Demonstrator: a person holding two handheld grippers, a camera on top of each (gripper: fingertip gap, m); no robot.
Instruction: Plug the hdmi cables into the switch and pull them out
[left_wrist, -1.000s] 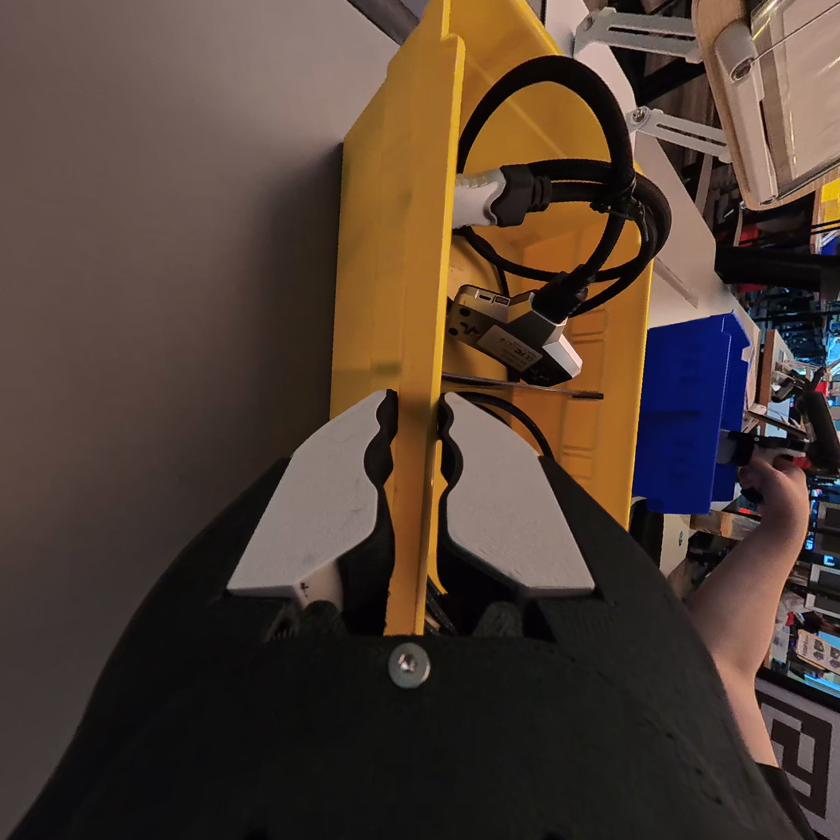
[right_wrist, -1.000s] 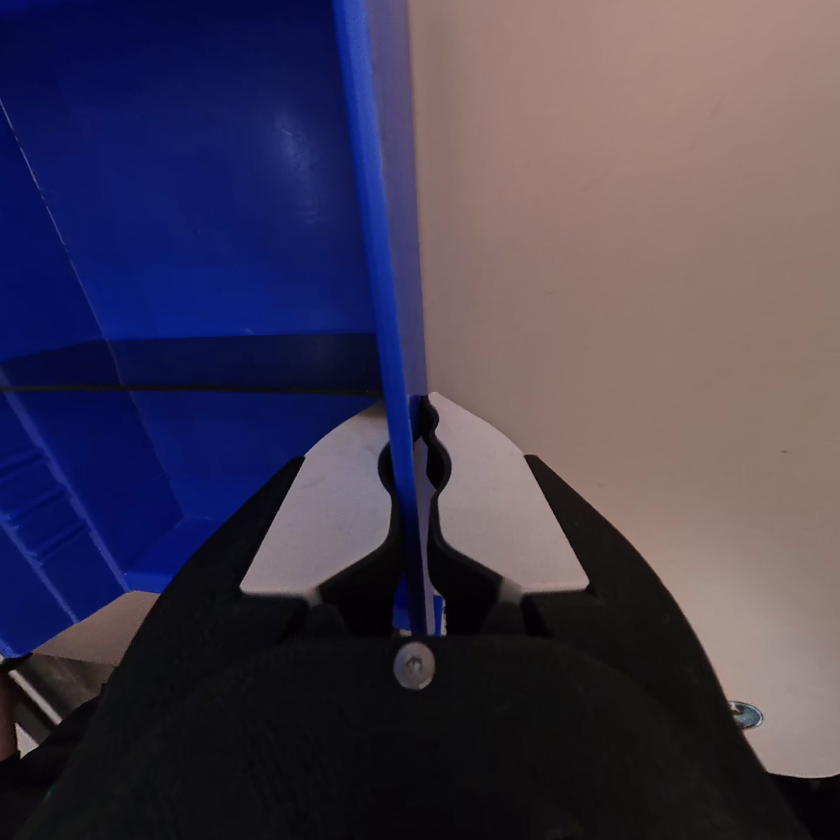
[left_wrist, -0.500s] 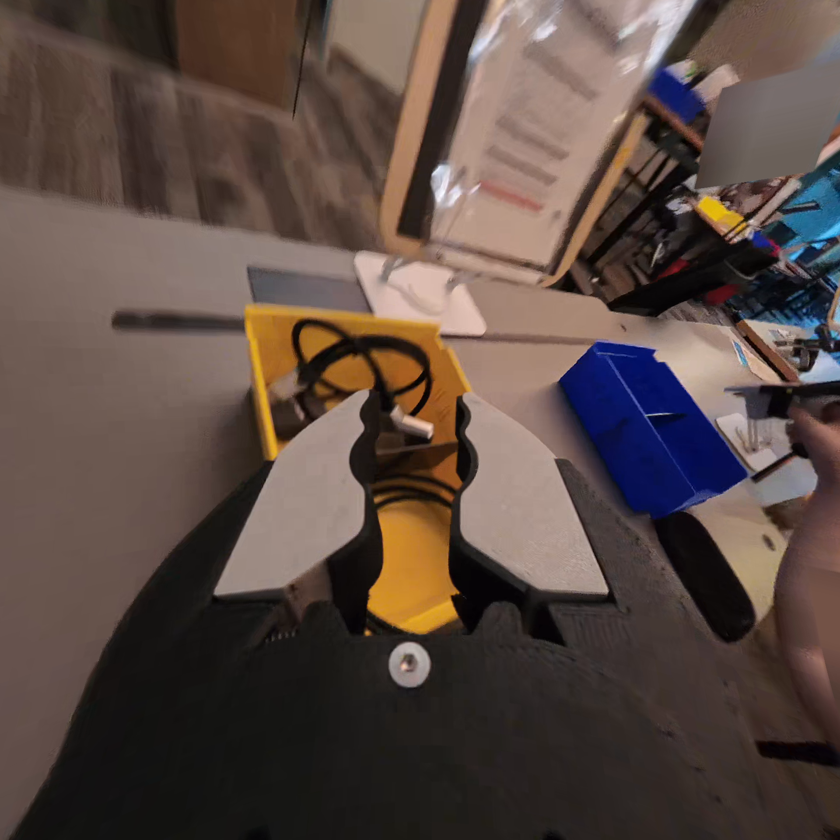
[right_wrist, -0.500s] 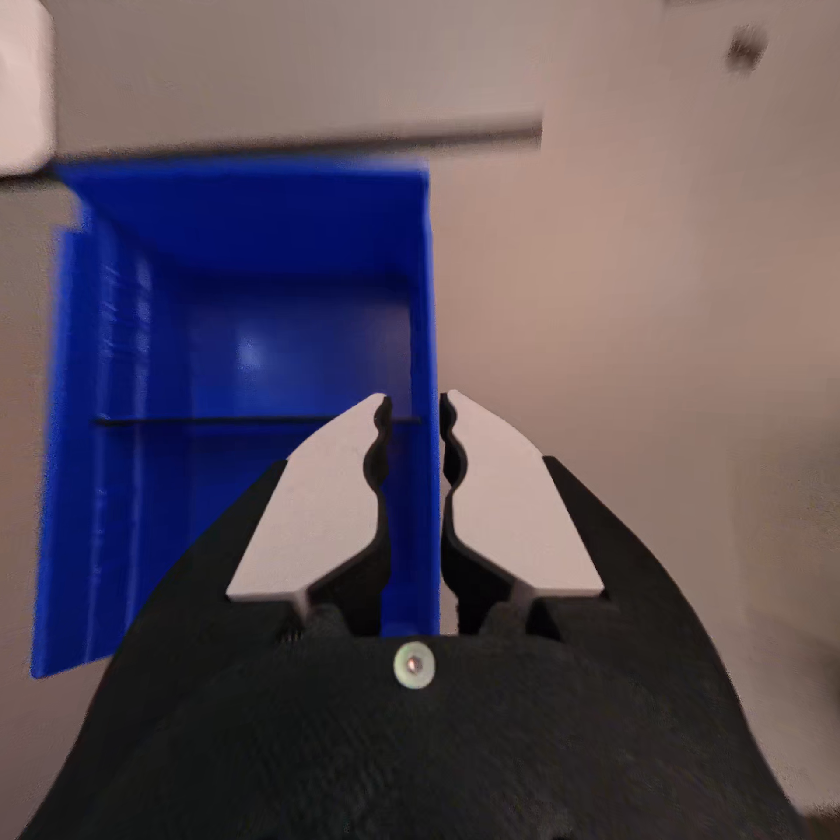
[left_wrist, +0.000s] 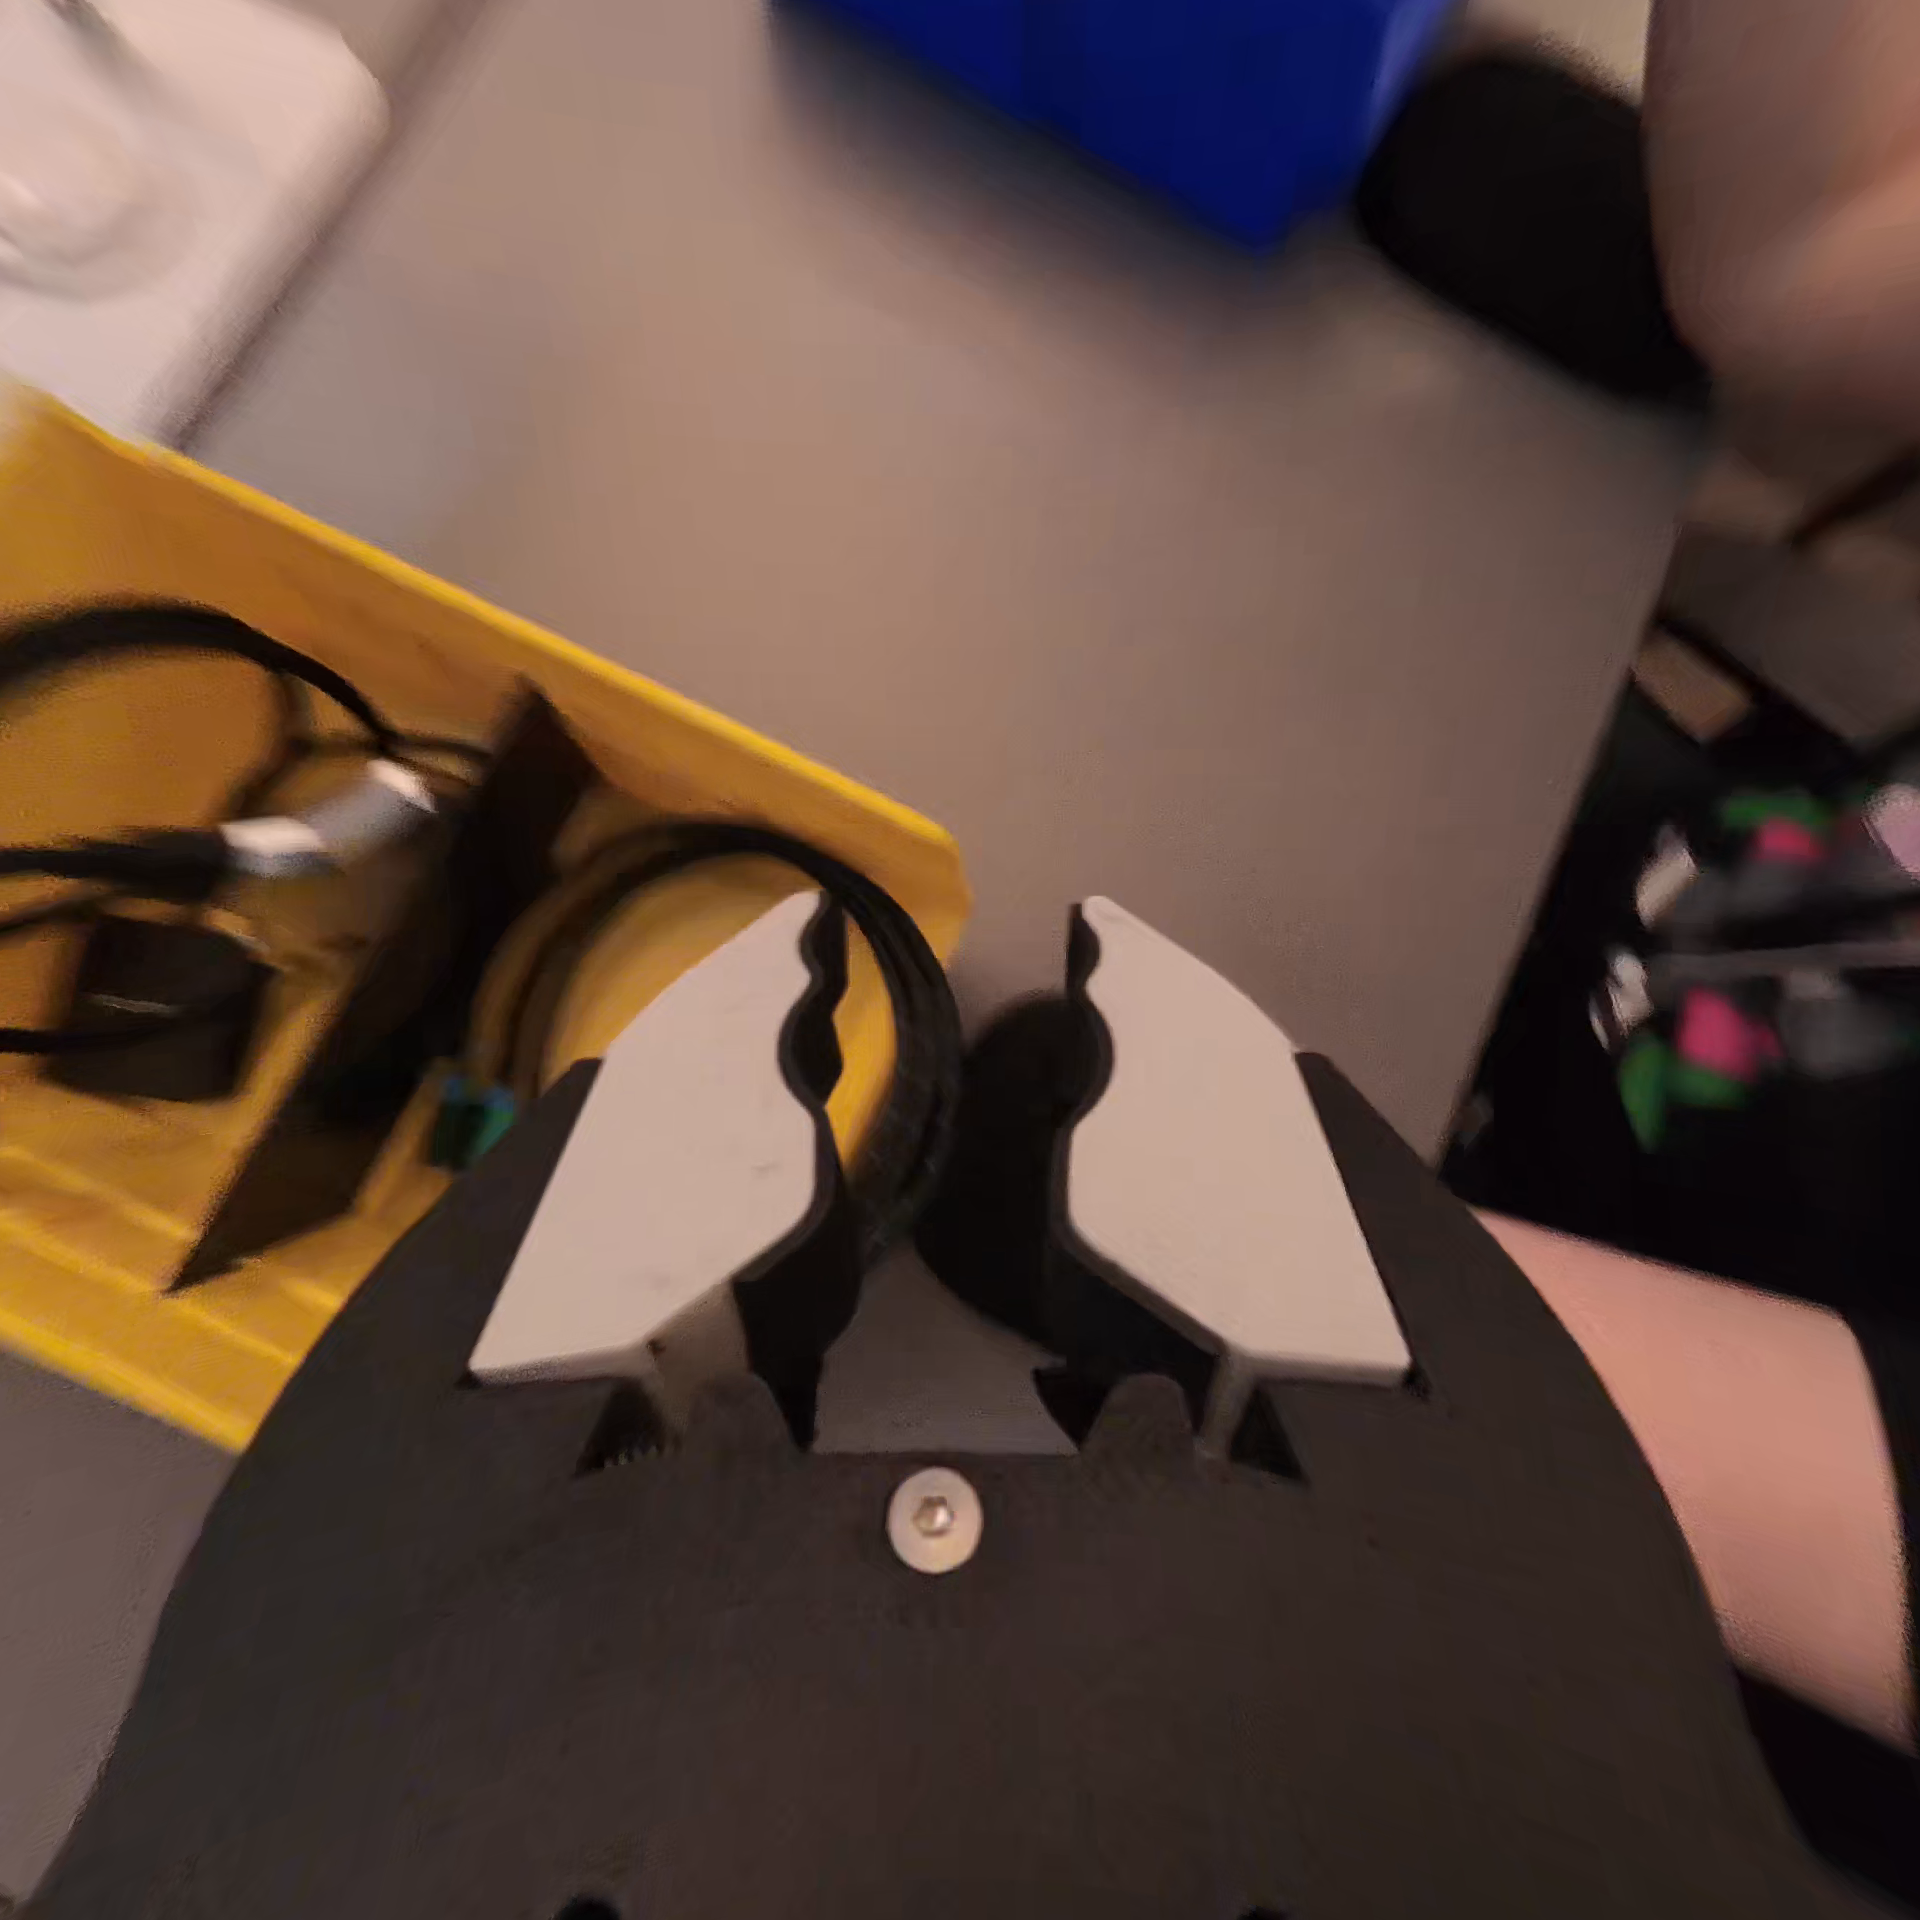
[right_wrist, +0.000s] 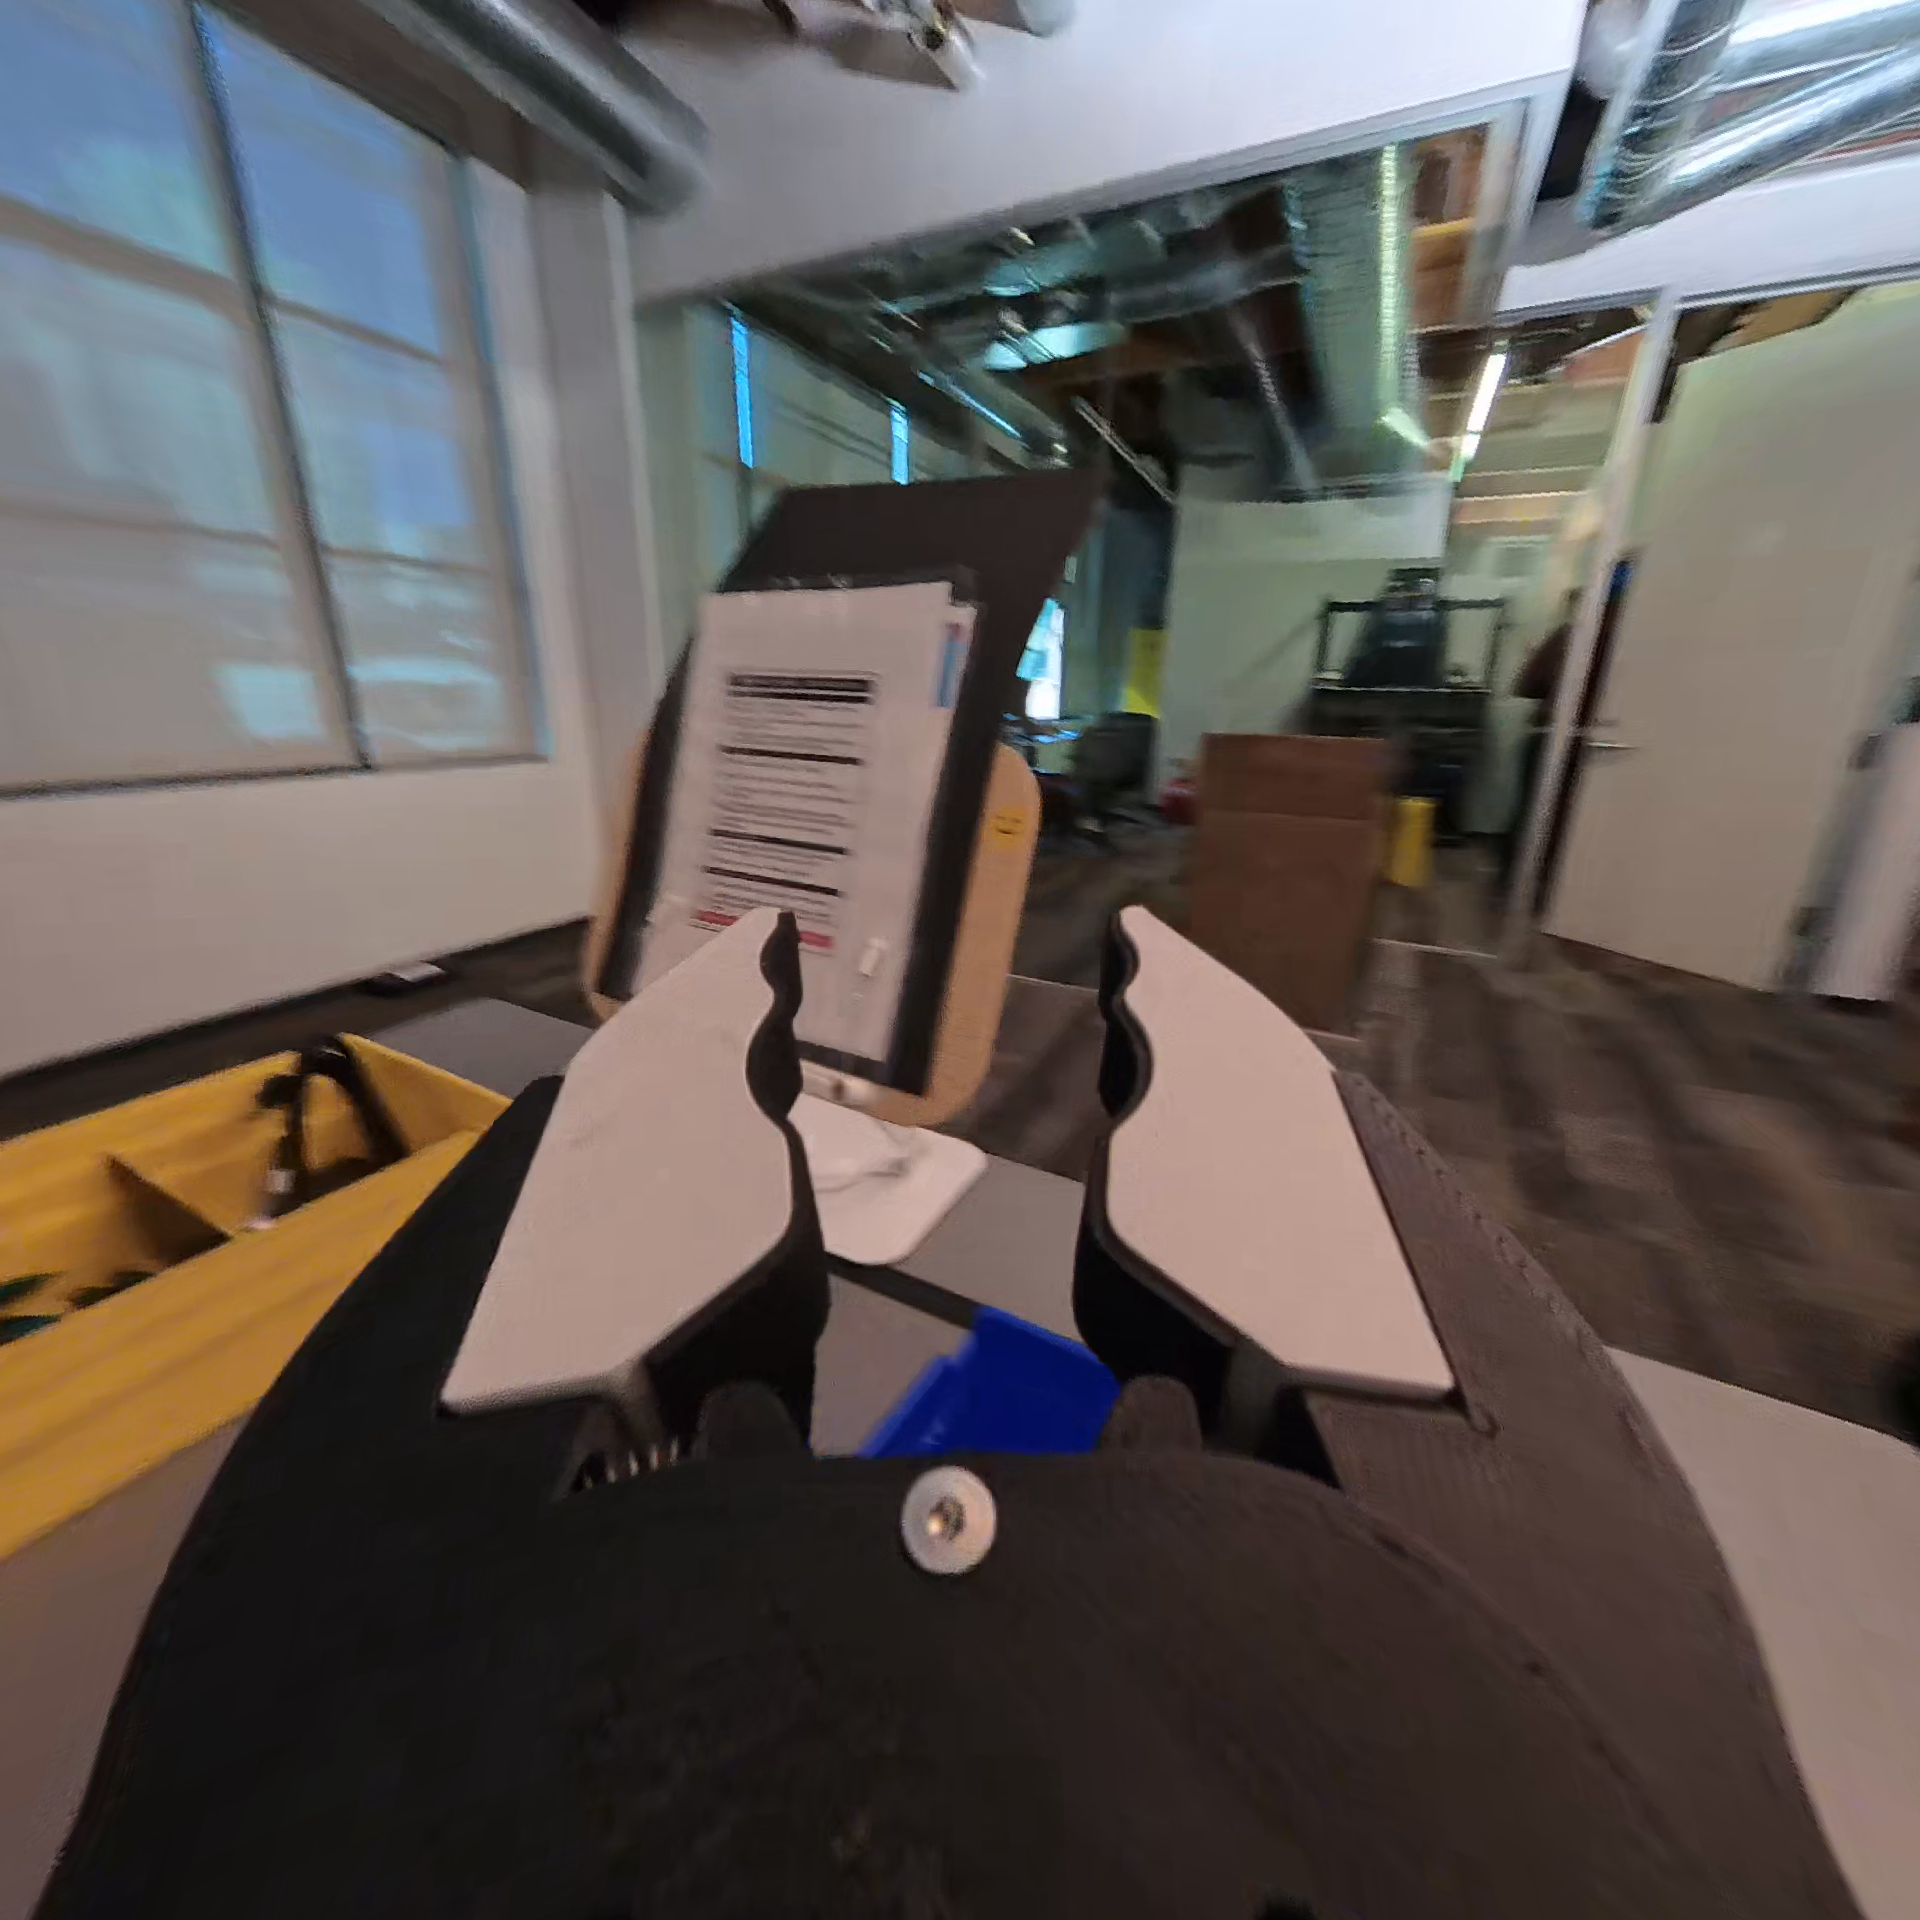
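Both views smeared by motion, so I note only what holds up.

My left gripper hangs over the grey table, jaws spread wide, nothing between them. Just beyond its left finger sits the yellow bin, tilted across the view. A coil of black cable lies in the bin's near compartment, its loop showing in the gap beside the finger. Past a dark divider, a silver plug on more black cable, and a dark boxy thing, probably the switch, though it is too blurred to be sure. Blue bin at the far edge.

My right gripper is raised and level, jaws also wide apart and empty. Beyond it, a stand with a printed sheet; a blue corner shows low between the fingers.
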